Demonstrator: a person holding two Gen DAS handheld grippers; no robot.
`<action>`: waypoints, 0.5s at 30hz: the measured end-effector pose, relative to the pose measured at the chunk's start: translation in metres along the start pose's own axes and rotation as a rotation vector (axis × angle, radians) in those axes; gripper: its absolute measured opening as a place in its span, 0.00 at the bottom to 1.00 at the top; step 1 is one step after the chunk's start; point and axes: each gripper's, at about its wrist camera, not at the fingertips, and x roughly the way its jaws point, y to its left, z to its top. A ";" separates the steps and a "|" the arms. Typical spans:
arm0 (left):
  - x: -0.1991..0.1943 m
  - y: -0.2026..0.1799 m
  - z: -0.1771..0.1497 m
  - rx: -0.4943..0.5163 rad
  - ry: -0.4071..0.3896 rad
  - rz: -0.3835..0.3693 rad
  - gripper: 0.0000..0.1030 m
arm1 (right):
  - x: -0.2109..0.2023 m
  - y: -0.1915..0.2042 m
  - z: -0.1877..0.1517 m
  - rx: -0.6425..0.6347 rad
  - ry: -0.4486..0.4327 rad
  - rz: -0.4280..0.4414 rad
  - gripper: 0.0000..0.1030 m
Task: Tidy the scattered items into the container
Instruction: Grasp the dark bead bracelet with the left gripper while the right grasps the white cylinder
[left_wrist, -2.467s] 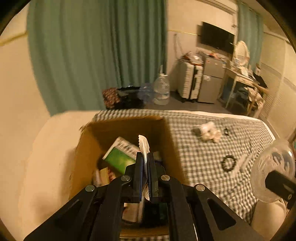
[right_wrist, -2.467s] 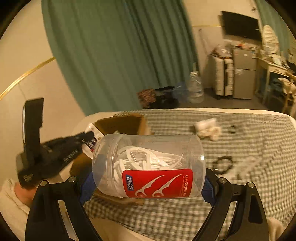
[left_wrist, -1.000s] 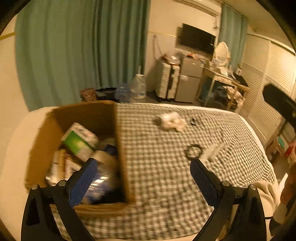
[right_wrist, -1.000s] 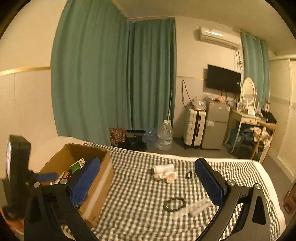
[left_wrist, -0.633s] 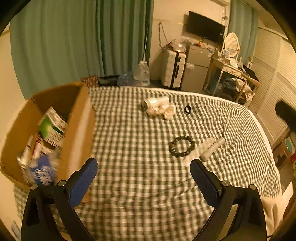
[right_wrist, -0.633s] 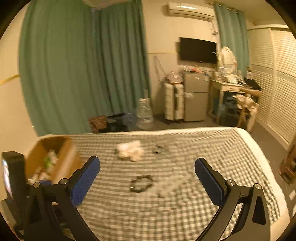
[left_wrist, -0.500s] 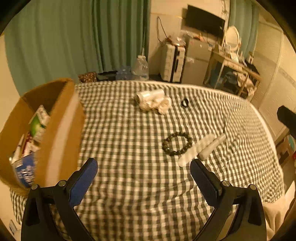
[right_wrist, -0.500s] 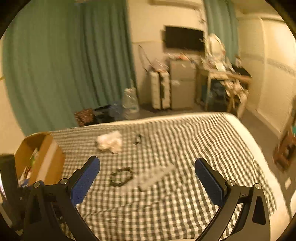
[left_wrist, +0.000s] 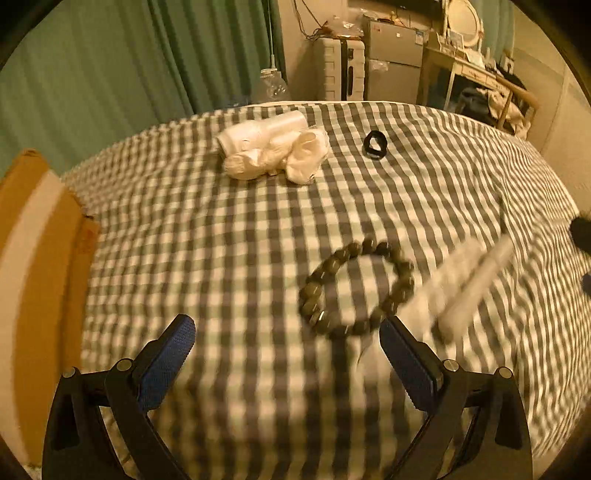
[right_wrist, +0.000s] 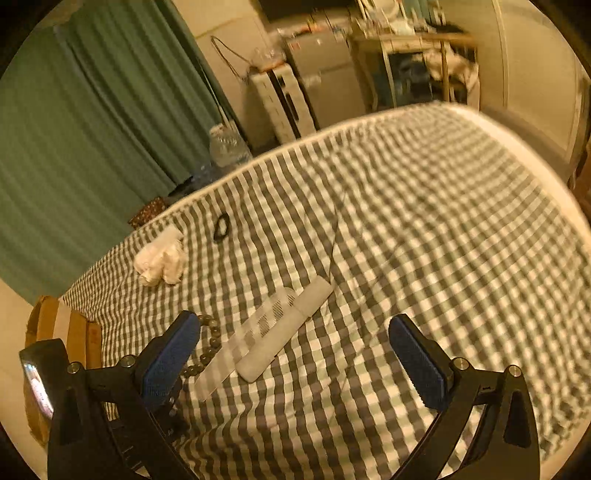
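Two grippers, left (left_wrist: 286, 343) and right (right_wrist: 293, 343), hovered empty over the checked bed (right_wrist: 443, 229), jaws spread; the right's had just been closing slightly, nothing between them. Nearest lay the bracelet (left_wrist: 356, 288) and pale case (right_wrist: 284, 328), farther the white bundle (left_wrist: 273, 149) and black ring (left_wrist: 375, 145). Box (left_wrist: 33, 266) sat at the left edge. Step judged: reaching for the next pickup; each gripper needs to straddle an item, then close.

On the bed (left_wrist: 236, 229), from the left wrist view: the bead bracelet (left_wrist: 356, 288) lies near centre, the two flat sticks (left_wrist: 469, 280) just beside it at 3 o'clock. The bundle of rolled bags (left_wrist: 273, 149) sits far back at 11 o'clock — the small ring (left_wrist: 375, 145) just right of it. The cardboard box (left_wrist: 33, 280) stands at 9 o'clock.
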 end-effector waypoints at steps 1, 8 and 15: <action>0.006 -0.001 0.003 -0.005 0.004 -0.005 1.00 | 0.008 -0.003 0.003 0.009 0.019 0.006 0.89; 0.045 -0.007 0.017 0.014 0.040 -0.012 0.84 | 0.067 -0.015 0.013 0.070 0.135 0.023 0.74; 0.053 -0.002 0.020 -0.044 0.083 -0.067 0.80 | 0.100 -0.003 0.002 -0.028 0.186 -0.060 0.56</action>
